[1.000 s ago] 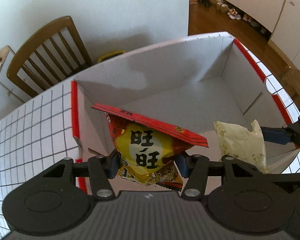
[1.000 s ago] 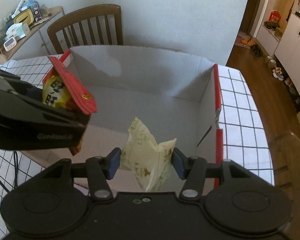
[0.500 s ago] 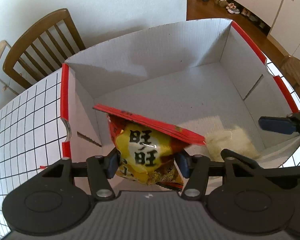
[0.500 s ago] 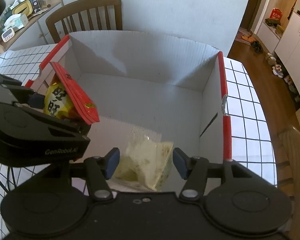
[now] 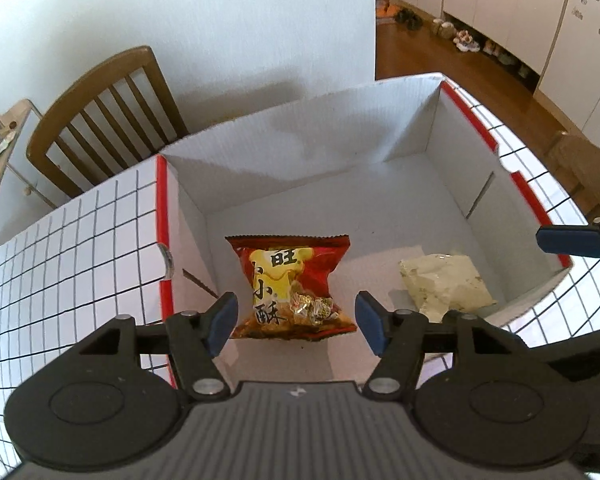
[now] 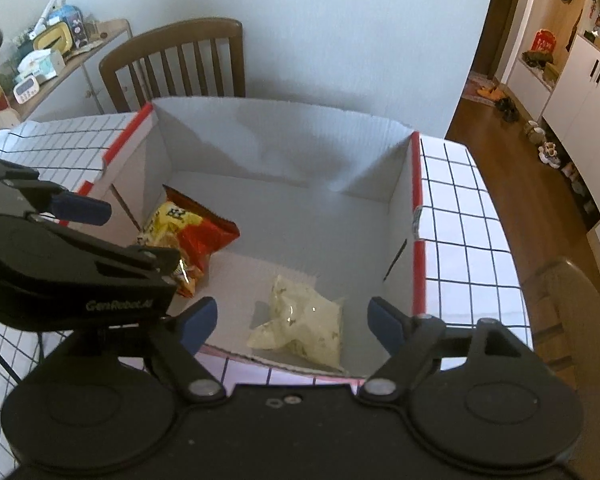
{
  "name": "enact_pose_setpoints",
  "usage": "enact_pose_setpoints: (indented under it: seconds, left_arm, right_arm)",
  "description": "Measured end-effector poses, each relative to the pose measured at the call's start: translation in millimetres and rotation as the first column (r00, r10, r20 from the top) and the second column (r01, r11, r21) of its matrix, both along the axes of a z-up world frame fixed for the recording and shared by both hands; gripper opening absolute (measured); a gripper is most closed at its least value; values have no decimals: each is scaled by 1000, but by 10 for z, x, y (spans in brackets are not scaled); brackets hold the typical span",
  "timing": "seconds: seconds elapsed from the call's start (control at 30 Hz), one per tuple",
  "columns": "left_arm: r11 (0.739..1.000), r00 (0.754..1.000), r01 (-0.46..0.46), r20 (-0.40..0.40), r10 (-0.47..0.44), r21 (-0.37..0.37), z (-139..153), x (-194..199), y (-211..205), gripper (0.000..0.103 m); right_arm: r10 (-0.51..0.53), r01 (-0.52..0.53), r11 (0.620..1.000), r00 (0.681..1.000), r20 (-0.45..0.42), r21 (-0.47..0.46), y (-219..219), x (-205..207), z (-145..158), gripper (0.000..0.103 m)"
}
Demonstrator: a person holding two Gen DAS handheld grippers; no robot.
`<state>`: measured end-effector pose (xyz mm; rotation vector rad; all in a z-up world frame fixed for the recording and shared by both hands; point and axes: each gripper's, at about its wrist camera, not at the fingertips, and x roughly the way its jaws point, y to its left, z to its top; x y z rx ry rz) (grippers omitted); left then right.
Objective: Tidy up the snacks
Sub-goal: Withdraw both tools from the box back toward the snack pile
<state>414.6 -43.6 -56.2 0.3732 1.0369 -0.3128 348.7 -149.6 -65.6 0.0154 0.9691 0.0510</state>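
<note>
Two snack packets are lying on the floor of the open white box, and neither is being gripped. The red-and-yellow packet is resting flat near the box's left wall, printed face up; the pale packet is sitting toward the right, close to the near wall, the two well apart. Judging by that spacing, each one is being given its own patch of floor so nothing is piling up.

The left tongs are hanging above the red packet with their blue pads spread wide on either side of it, released and touching nothing. The right tongs are likewise gaping over the pale packet, clear of it. Both are hovering over the near rim, which looks like a drop just completed, though that is a judgement.

The box, trimmed in red along its side edges, is sitting on a counter covered in a white grid-patterned cloth. A wooden chair is standing behind it against the wall.
</note>
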Motion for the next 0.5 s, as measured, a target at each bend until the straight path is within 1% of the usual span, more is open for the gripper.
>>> enact_pose_setpoints:
  seconds: [0.23,0.5]
  left_arm:
    - [1000,999,-12,42,12,-20,251,-269,17,64]
    - [999,995,-29,95,32,-32,509,-680,21,64]
  right_arm:
    - [15,-16,1000,999,52,10,-34,-269,212,87]
    - [31,-34,999,995,98,29,-75,-615,416,87]
